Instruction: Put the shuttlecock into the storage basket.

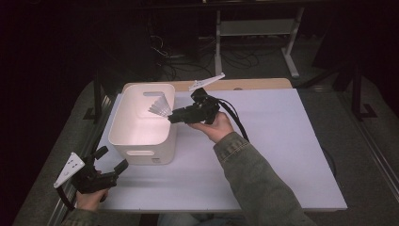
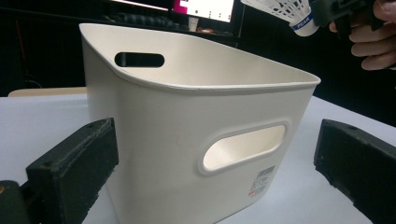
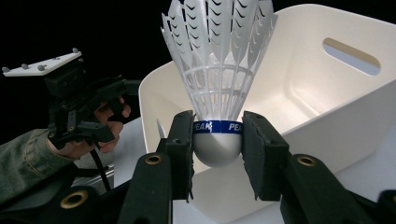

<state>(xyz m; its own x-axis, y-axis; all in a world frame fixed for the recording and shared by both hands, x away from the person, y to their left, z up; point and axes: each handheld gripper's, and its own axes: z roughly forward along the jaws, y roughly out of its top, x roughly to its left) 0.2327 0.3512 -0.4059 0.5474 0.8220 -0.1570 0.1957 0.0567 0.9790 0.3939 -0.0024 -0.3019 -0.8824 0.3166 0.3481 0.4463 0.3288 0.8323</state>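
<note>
The white plastic bin (image 1: 141,141) sits on the white table (image 1: 282,155). Above its near rim, the right gripper (image 3: 217,151) clamps a shuttlecock (image 3: 218,70) by its cork; best carry it further over the hollow before releasing. The left gripper (image 1: 113,160) gapes, empty.

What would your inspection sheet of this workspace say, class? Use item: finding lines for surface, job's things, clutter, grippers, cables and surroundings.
Surface: white table, with a wooden strip at its far edge.
Job's things: cream bin with handle slots, standing upright on the table; white shuttlecock with a blue band, held above the bin's rim.
Clutter: nothing seen.
Grippers: right gripper shut on the shuttlecock's cork base; left gripper open, at the table's near left corner, jaws facing the bin.
Cables: black cable trailing from the right gripper; more on the floor beyond.
Surroundings: dark room, a white frame behind the table, lit screens in the left gripper view.
</note>
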